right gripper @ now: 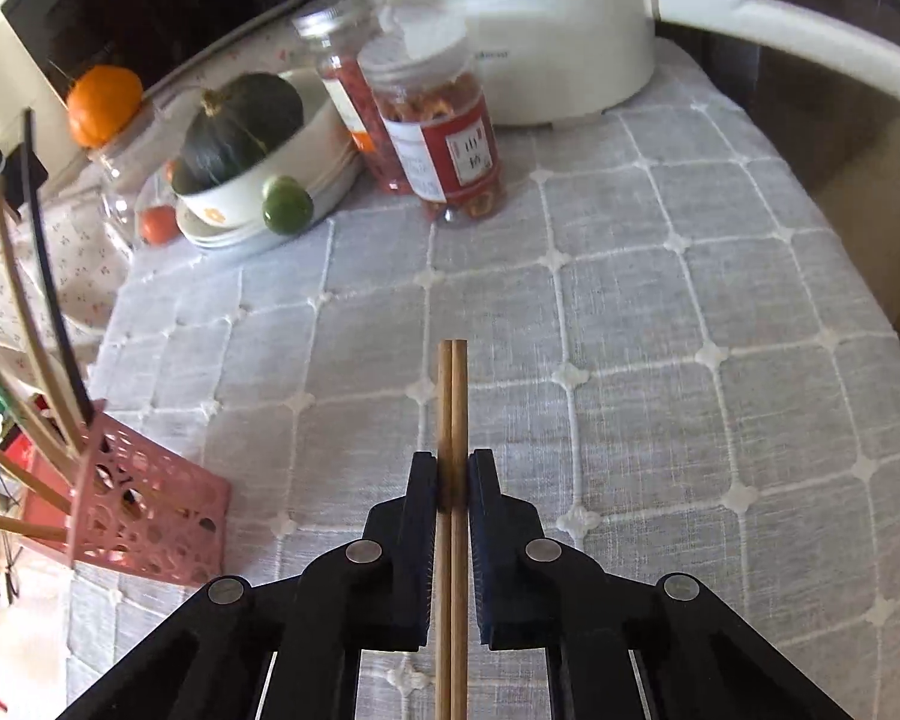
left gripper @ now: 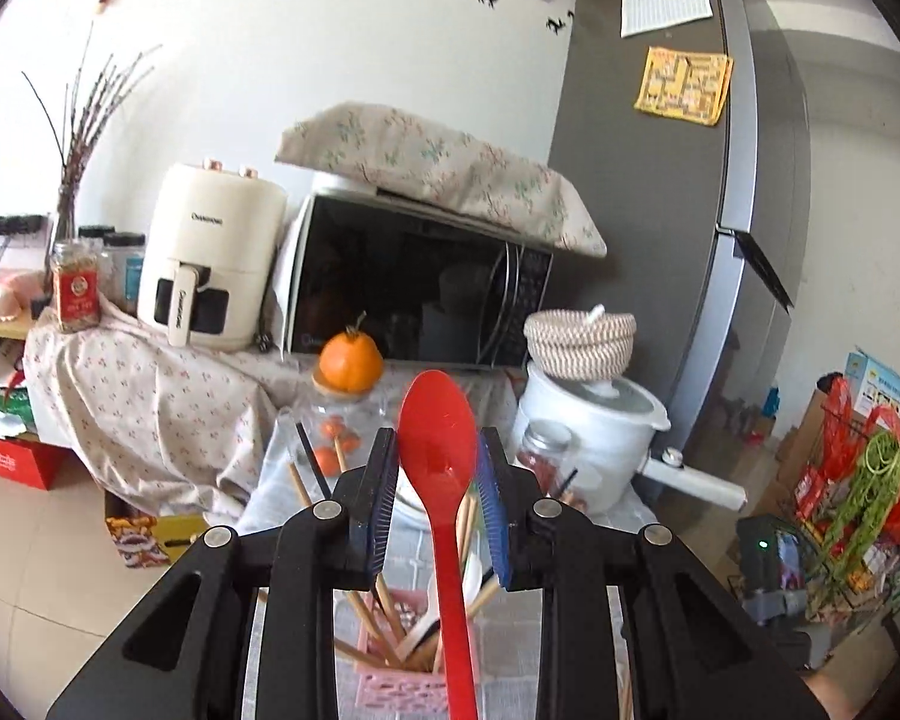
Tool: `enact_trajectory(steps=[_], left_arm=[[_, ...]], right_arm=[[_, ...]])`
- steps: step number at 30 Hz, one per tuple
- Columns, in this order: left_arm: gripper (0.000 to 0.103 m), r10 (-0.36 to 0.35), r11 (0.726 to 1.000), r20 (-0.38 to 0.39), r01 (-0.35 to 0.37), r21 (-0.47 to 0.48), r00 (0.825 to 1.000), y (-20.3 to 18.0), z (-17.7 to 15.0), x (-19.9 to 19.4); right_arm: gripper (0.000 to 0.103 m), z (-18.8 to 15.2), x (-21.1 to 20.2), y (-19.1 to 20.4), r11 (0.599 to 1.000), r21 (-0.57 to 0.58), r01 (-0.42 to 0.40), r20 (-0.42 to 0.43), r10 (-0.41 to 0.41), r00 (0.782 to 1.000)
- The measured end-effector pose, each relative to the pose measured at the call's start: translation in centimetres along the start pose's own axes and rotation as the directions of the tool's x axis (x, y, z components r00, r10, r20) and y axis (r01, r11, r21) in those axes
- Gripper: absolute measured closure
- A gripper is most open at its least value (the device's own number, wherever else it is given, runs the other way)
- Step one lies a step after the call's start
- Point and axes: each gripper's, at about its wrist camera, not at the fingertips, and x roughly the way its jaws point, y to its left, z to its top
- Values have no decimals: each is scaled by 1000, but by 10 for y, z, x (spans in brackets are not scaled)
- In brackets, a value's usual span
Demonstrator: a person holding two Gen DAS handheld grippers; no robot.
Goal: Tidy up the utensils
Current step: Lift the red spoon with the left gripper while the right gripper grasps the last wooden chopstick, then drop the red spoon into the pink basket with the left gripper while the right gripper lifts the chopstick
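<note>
Pretty far along, by the look of it. Pink basket [left gripper: 417, 648] at bottom centre of the left wrist view already stuffed with wooden chopsticks [left gripper: 384, 612] plus something white, maybe another spoon, hard to tell. Same pink basket [right gripper: 150, 504] at lower left of the right wrist view, with sticks fanning out of it toward the left edge.

Left gripper [left gripper: 437, 468]: closed about halfway, pads snug against both sides of the red spoon [left gripper: 441, 450], bowl end up, handle running down past the bottom edge and right over the basket. Looks ready to drop in, though whether the handle tip is already inside can't be told from here.

Right gripper [right gripper: 452, 474]: squeezed nearly closed on a pair of wooden chopsticks [right gripper: 452, 396], side by side, tips poking up toward mid-frame over the checked tablecloth [right gripper: 690, 300]. Basket well off to the left of them, so still a carry to do.

Left to go, best guess: spoon down into the basket, then that chopstick pair over and in. No other loose utensils visible on the cloth in either view, so probably the last two items. Jars [right gripper: 444, 138], bowl with a squash [right gripper: 240, 120] and the white pot [right gripper: 510, 30] up top, not part of it.
</note>
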Motion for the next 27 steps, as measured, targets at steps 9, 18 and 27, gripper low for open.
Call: enact_trajectory(steps=[9, 18, 27], left_arm=[[75, 111, 992, 149, -118, 39, 982, -15, -8, 26], [75, 152, 986, 129, -160, 56, 980, -16, -35, 56], [58, 102, 995, -83, -100, 21, 991, -9, -49, 78]], right_arm=[[95, -2, -36, 16, 998, -42, -52, 96, 56, 994], [94, -3, -46, 14, 997, -27, -75, 143, 78, 987], [94, -2, -61, 14, 995, -23, -96, 201, 98, 975]])
